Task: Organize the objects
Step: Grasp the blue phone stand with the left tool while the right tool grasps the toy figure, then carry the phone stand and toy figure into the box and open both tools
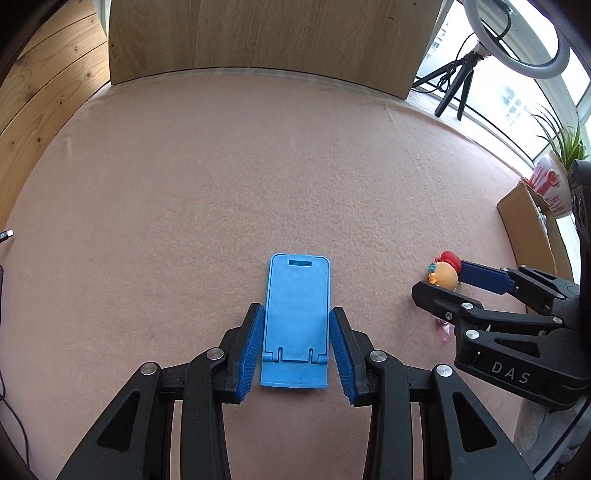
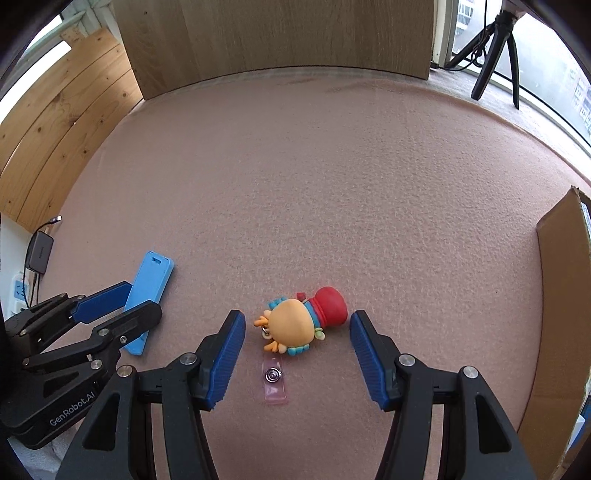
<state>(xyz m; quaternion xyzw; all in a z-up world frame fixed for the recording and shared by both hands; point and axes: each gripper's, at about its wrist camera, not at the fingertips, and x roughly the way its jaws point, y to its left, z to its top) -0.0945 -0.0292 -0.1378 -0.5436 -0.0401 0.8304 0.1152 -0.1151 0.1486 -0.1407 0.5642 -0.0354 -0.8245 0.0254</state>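
- Below us, on the pink felt mat, lies the blue phone stand, flat and folded, between the two pads of our left gripper.
- Our left jaws stand partly open: a thin strip of mat shows between each pad and the stand's long edge, so we hold nothing there.
- From the right wrist view, the same left gripper straddles the stand, one finger on either side of it.
- Our right gripper stands wider open, its pads well clear of the toy keychain, an orange-headed figure with a red hat, lying on its side on the mat.
- A clear strap with a metal snap trails from the figure toward us.
- At the right edge of the mat stands a cardboard box, well apart from the figure.
- A wooden board rises behind the mat.
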